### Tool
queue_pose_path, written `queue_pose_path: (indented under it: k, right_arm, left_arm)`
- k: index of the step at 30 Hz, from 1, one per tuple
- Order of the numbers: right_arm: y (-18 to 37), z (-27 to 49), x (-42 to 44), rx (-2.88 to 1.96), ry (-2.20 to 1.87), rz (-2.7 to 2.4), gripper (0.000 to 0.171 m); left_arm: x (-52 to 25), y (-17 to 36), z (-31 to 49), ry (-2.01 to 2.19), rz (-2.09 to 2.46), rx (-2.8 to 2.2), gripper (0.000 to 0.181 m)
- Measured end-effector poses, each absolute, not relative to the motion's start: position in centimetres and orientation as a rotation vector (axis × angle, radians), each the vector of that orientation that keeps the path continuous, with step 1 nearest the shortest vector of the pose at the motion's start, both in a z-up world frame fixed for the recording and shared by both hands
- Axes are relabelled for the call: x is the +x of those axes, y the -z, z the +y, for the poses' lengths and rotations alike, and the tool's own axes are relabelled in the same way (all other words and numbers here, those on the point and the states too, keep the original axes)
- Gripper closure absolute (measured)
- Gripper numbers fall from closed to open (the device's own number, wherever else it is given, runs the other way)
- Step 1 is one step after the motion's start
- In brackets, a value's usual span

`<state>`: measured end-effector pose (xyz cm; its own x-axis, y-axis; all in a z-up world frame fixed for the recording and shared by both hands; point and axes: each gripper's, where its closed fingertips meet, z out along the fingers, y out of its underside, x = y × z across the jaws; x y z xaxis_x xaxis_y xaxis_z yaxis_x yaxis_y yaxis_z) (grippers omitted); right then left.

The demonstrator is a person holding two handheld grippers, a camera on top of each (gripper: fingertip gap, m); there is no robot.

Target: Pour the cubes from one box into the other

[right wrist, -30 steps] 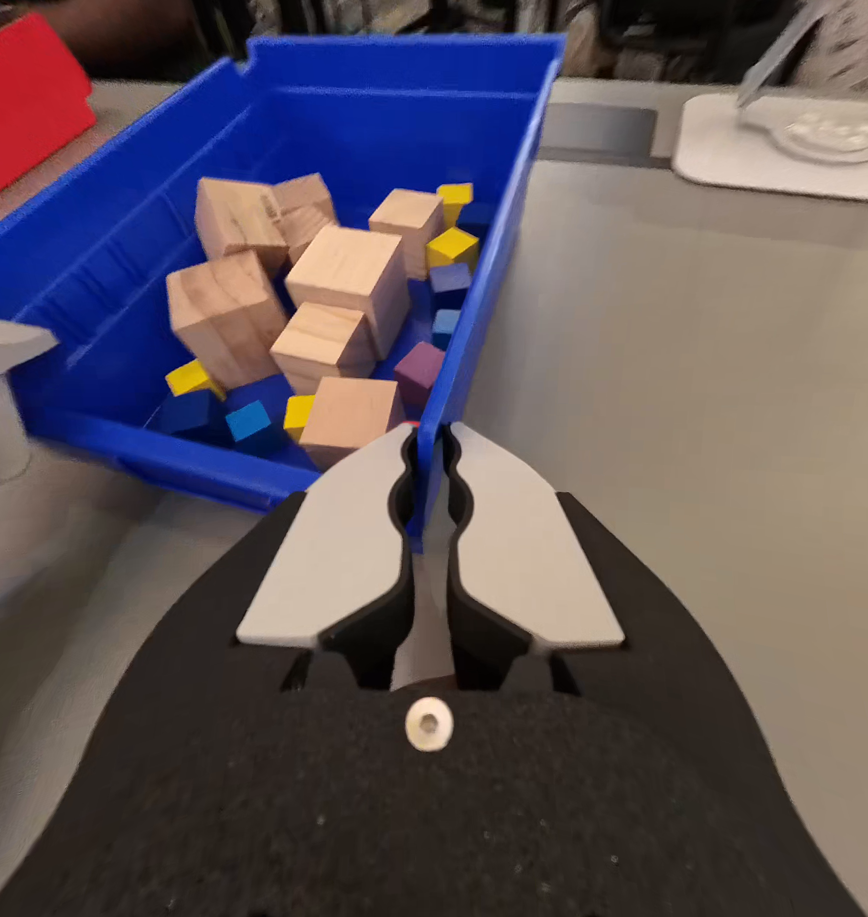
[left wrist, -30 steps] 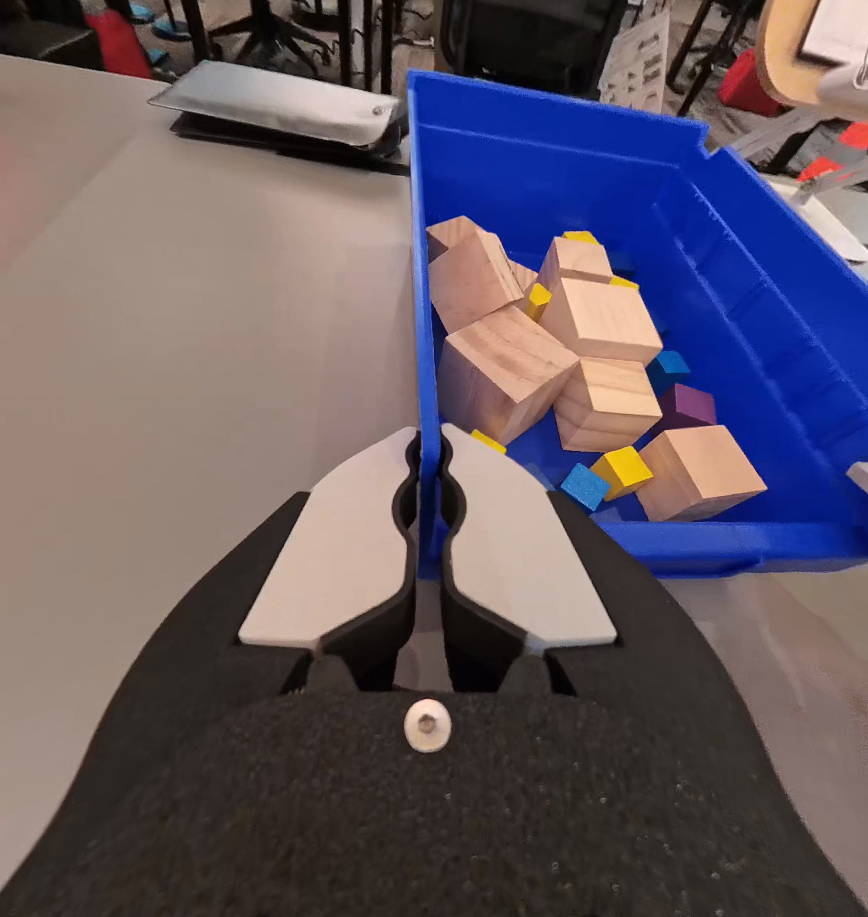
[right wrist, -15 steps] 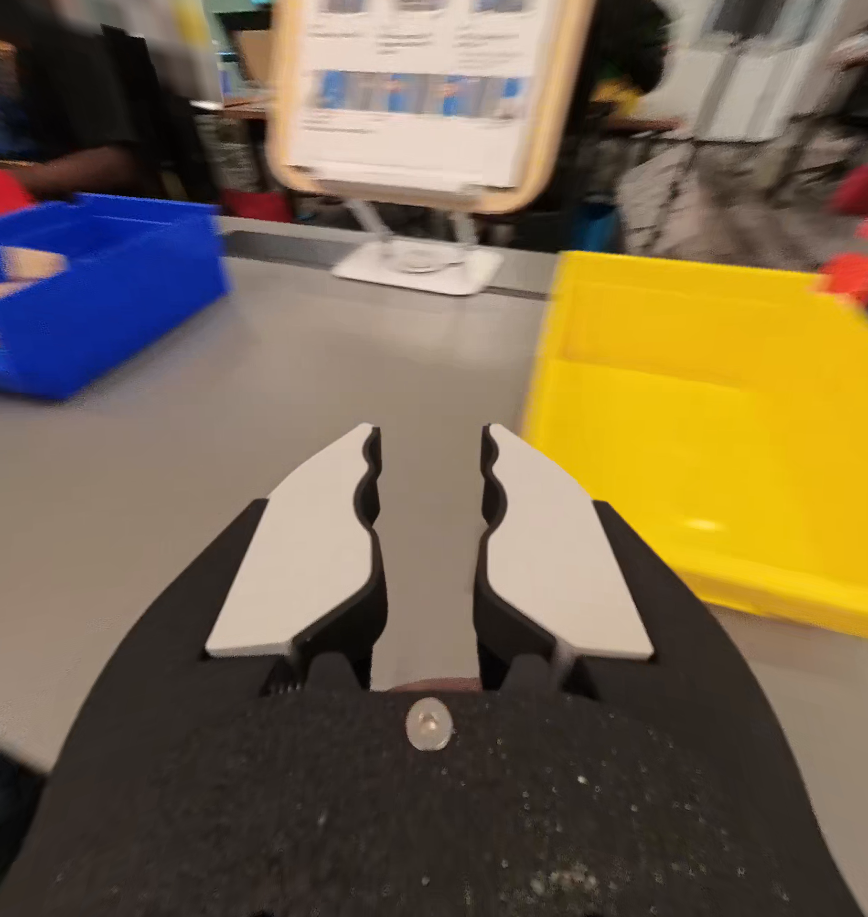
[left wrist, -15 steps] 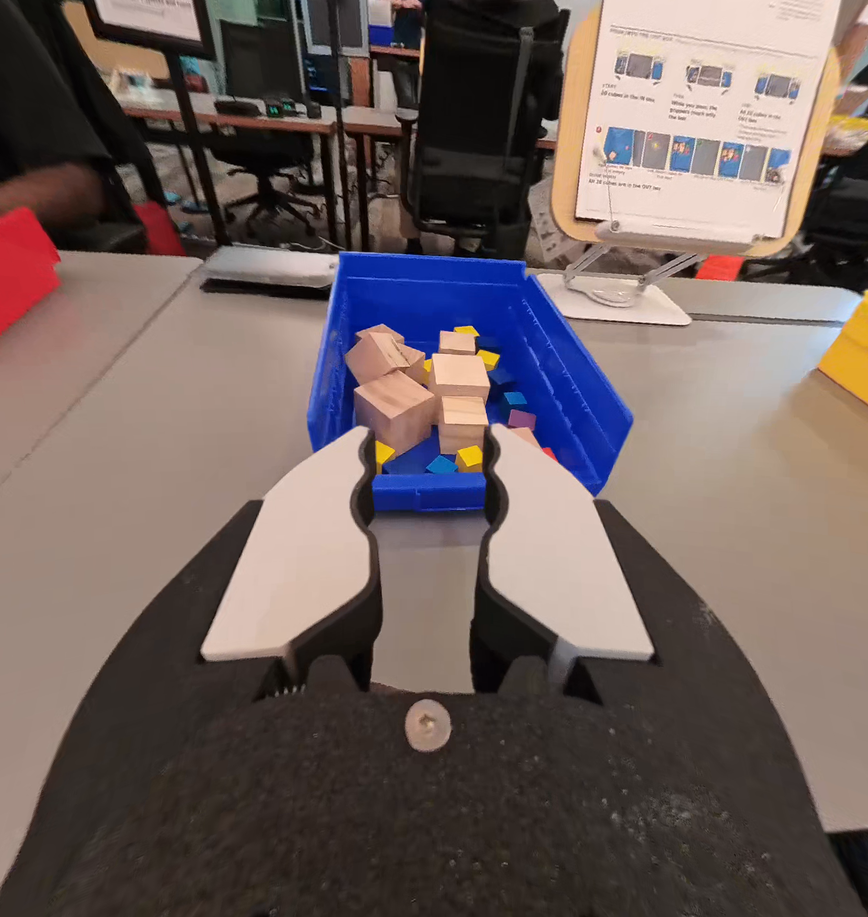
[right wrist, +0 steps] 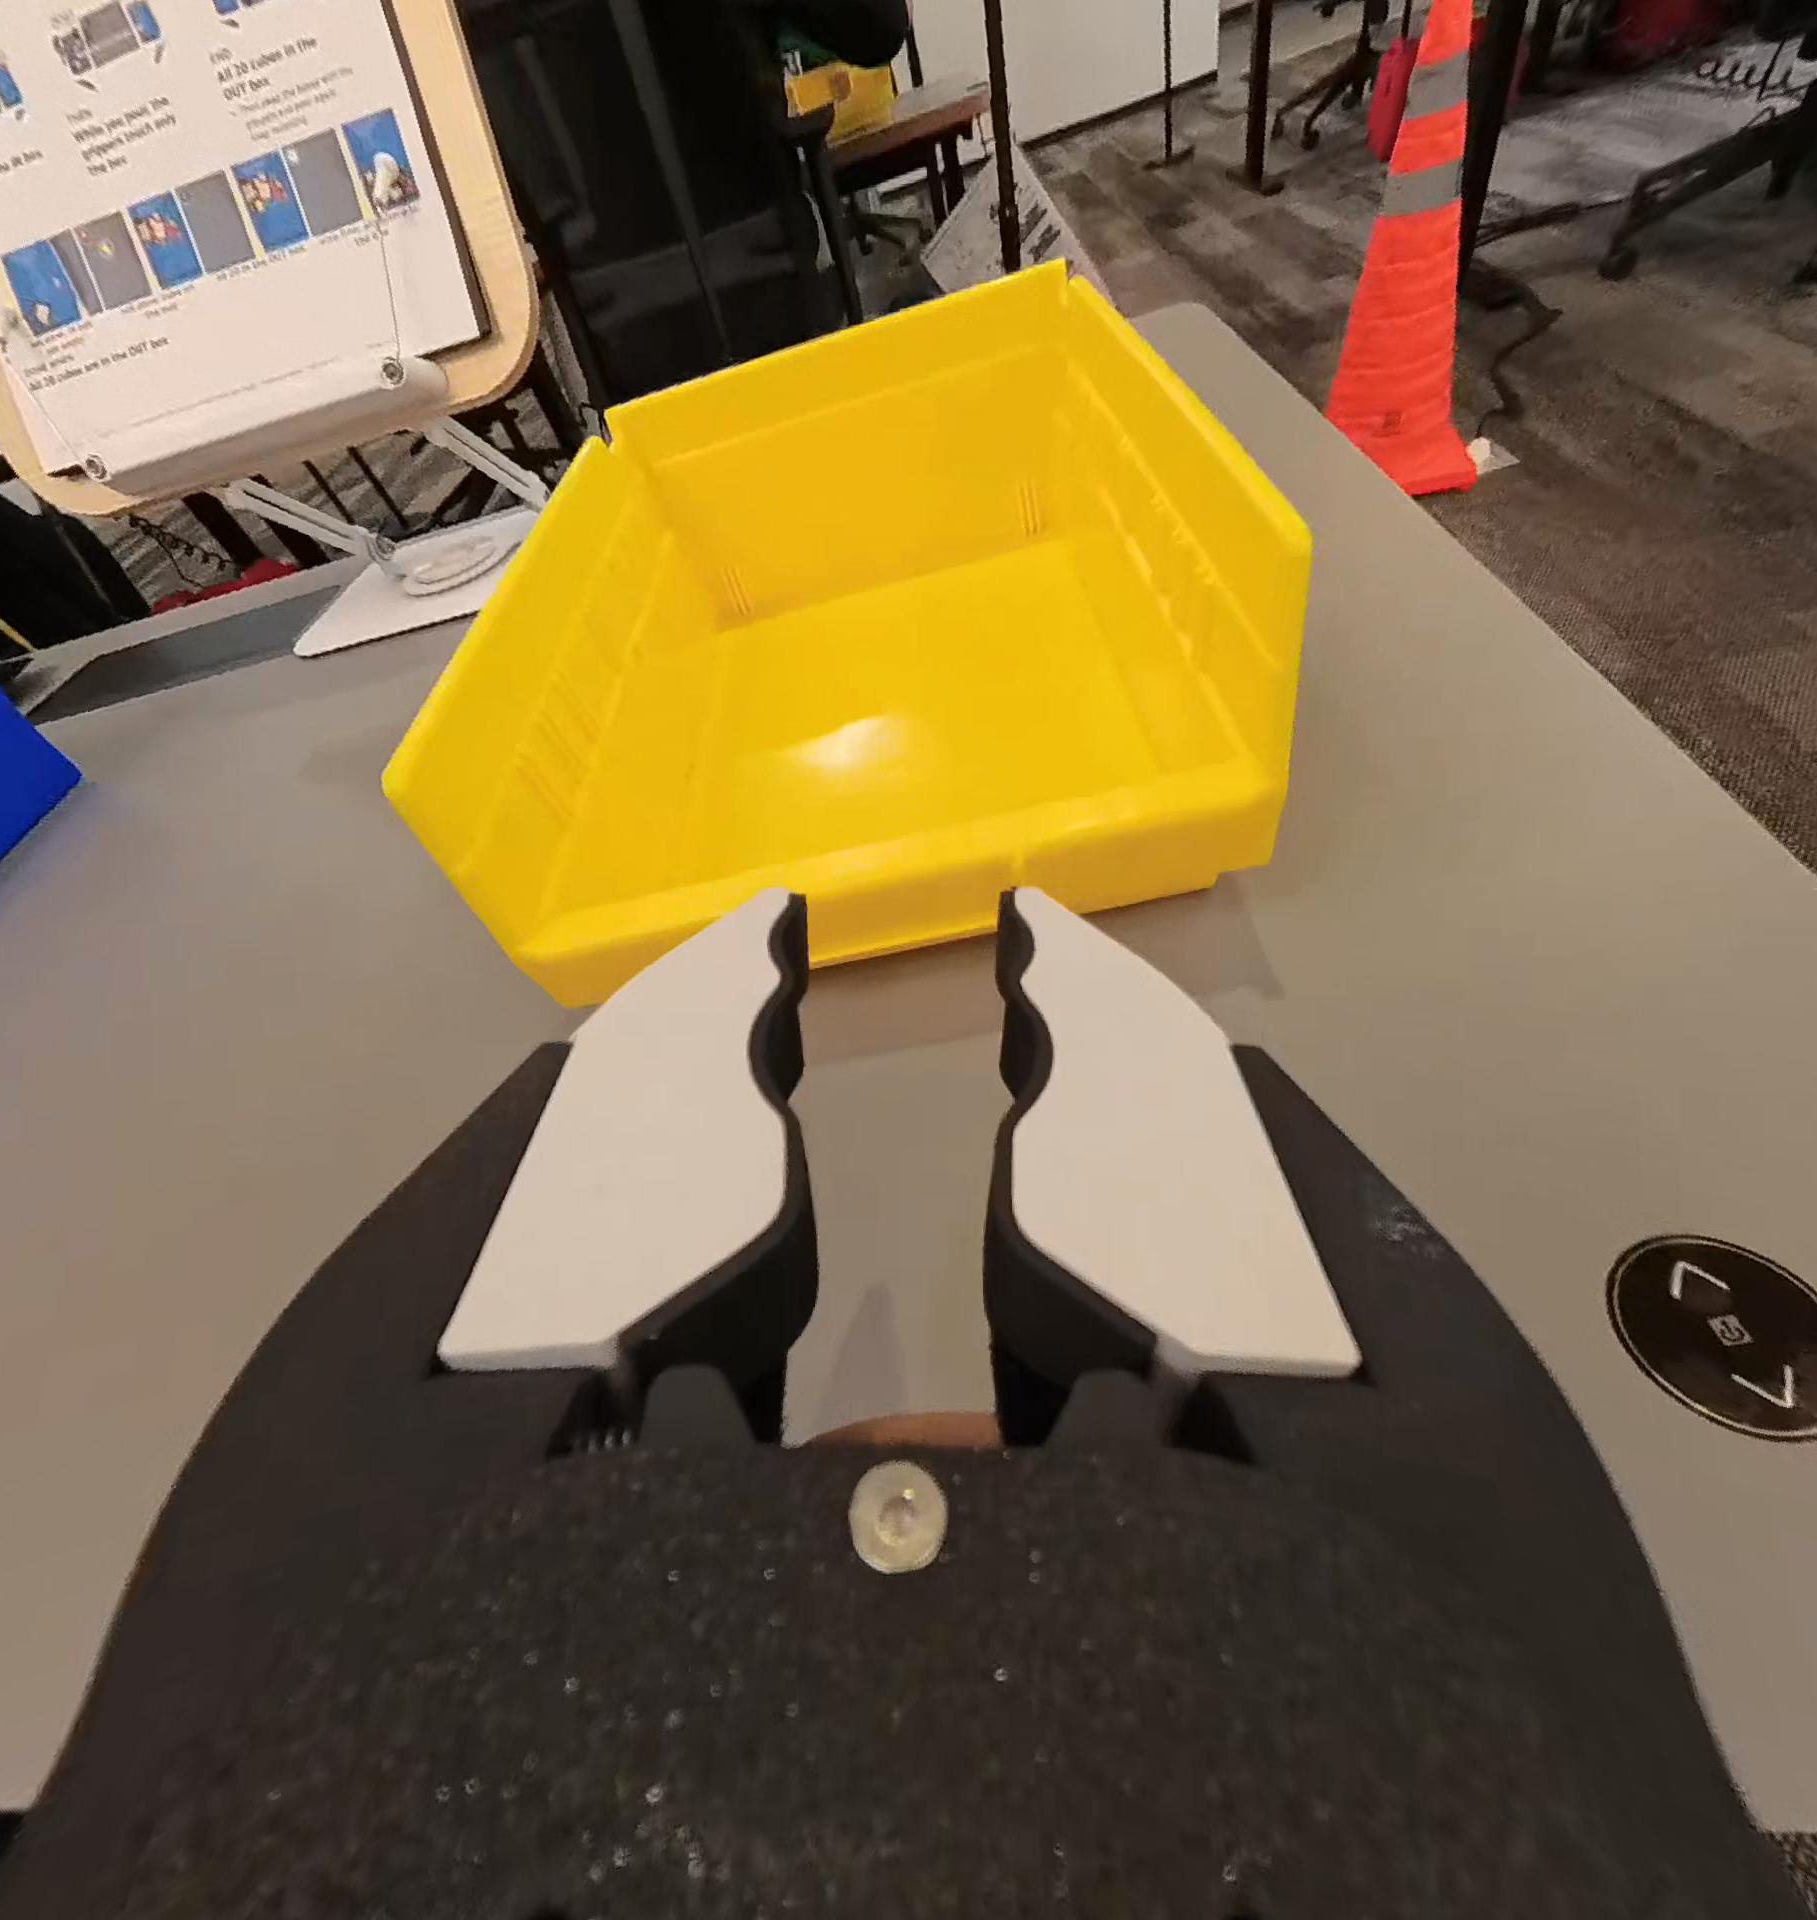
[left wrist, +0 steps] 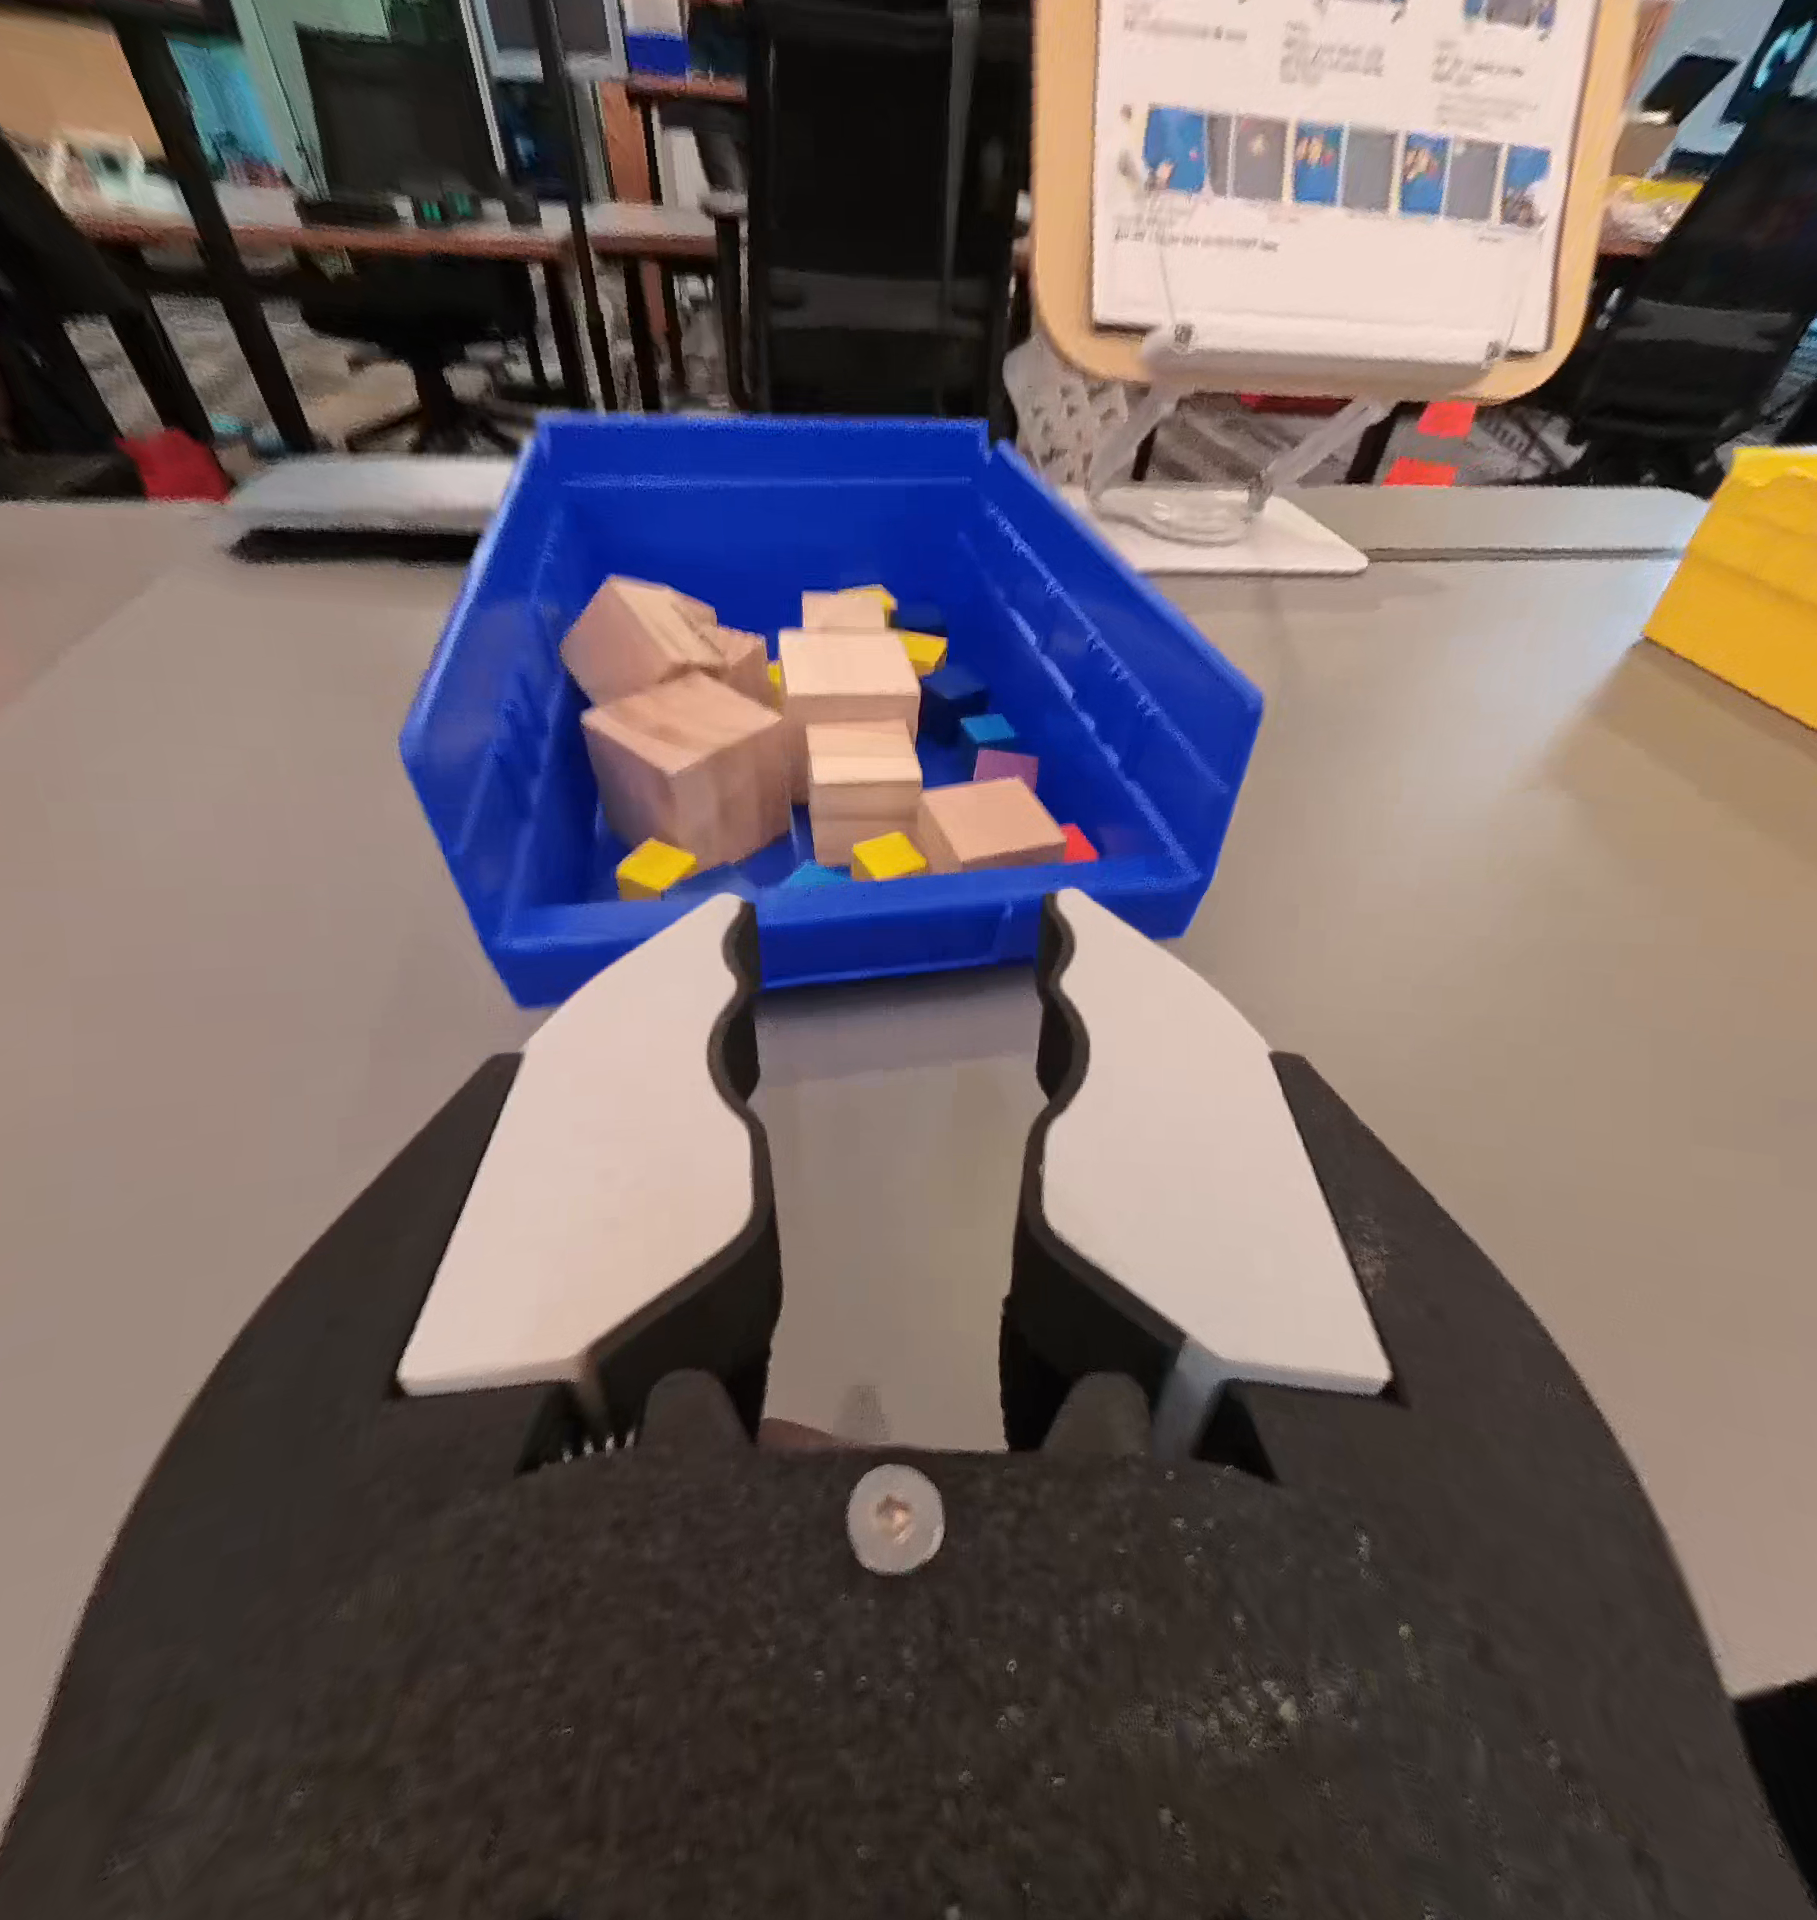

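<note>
Two bins stood apart on the grey worktop [left wrist: 208, 935]: a blue bin [left wrist: 1122, 665] loaded with cubes [left wrist: 850, 681] and a yellow bin [right wrist: 1174, 540] with nothing in it. The left claw [left wrist: 891, 914] hung released just short of the blue bin's low front lip, its jaws spread and holding nothing. The right claw [right wrist: 902, 904] hung likewise released, jaws apart, just before the yellow bin's front edge and touching nothing.

The cubes lay heaped toward the middle and front of the blue bin: several large pale wooden blocks with small yellow, blue, purple and red ones scattered among them. Loose as they were, they would likely slide and tumble as soon as the bin tilted, the small ones running first. The wood probably gave the load moderate weight, which would shift forward in a pour.

The bin itself looked like stiff moulded plastic, smooth and somewhat slippery, with thin upright side walls. Those walls seemed the best hold: one claw pinching each side rim near the front, so the bin could be lifted level and tipped over its low lip. A single-sided grip would likely let it twist.
</note>
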<state>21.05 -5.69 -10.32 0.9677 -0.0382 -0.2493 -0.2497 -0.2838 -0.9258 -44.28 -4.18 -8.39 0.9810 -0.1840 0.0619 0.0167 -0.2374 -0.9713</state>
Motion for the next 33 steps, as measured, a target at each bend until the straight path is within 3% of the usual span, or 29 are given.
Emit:
queue_pose_path:
  k: [5,21,29,33]
  right_arm:
    - [10.6,-5.7,20.3,-1.874,-0.109,0.140,0.137]
    - [10.9,-5.8,18.3,-1.893,0.004,0.019,0.137]
    - [11.3,-5.6,16.4,-1.915,0.028,-0.074,0.136]
    - [10.3,-5.5,12.9,-1.917,-0.031,-0.128,0.125]
  left_arm:
    - [-44.2,9.6,-3.9,0.323,0.049,-1.868,0.130]
    - [-43.4,9.9,-3.6,0.188,0.145,-1.882,0.131]
    - [-46.5,10.6,-2.9,0.095,0.066,-1.911,0.131]
    - [-50.9,10.8,-0.4,-0.074,0.056,-1.922,0.131]
